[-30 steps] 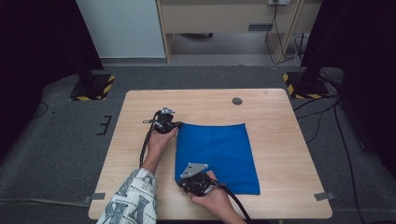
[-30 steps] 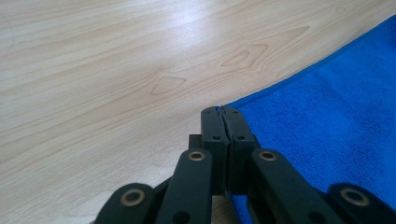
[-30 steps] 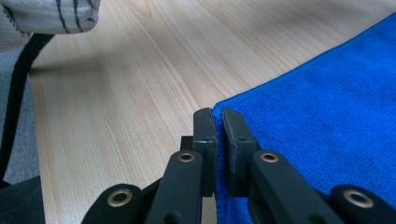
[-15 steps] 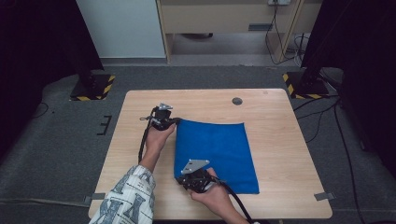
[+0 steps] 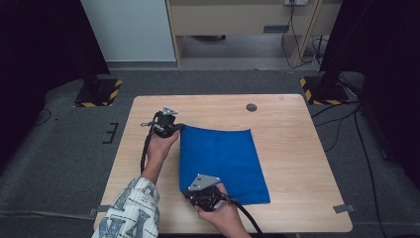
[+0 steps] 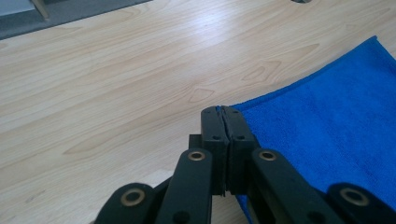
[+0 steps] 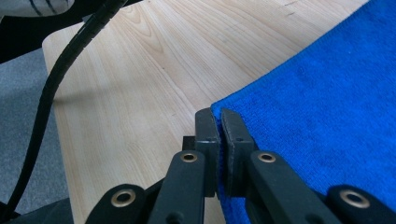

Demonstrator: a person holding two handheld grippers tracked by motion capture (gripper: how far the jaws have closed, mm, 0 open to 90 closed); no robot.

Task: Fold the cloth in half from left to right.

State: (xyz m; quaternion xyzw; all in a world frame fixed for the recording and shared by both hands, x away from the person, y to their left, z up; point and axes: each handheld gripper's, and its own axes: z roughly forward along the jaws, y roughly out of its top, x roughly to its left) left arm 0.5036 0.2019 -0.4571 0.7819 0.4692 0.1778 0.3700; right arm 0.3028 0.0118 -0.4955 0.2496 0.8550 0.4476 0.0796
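Cloth: one blue cloth (image 5: 223,163), lying flat on the table (image 5: 297,163), a bit left of the middle, its long sides running from the far edge toward the near edge.
Grippers: two, one in each hand.
Left gripper: the left gripper (image 5: 174,129) sits at the cloth's far left corner; in its own view (image 6: 225,122) the jaws are pressed together with a sliver of blue caught between the tips, so it pinches that corner.
Right gripper: the right gripper (image 5: 198,194) is at the cloth's near left corner, close to the table's near edge; in its own view (image 7: 218,122) the jaws clamp the cloth's edge, blue fabric running right between the pads.
Hands: two, both coming in from the near edge; one patterned sleeve (image 5: 131,210) on the left forearm.
Cables: two black cables, one trailing from each gripper; the left one (image 5: 145,148) loops along the forearm.
Grommet: one dark round disc (image 5: 251,107) set in the table near the far edge, well apart from the cloth.
Hidden: both pinched corners are mostly covered by the jaws, so I can't tell how much fabric is gripped.
Cut off: the right forearm and the sleeve run off the bottom of the high view.
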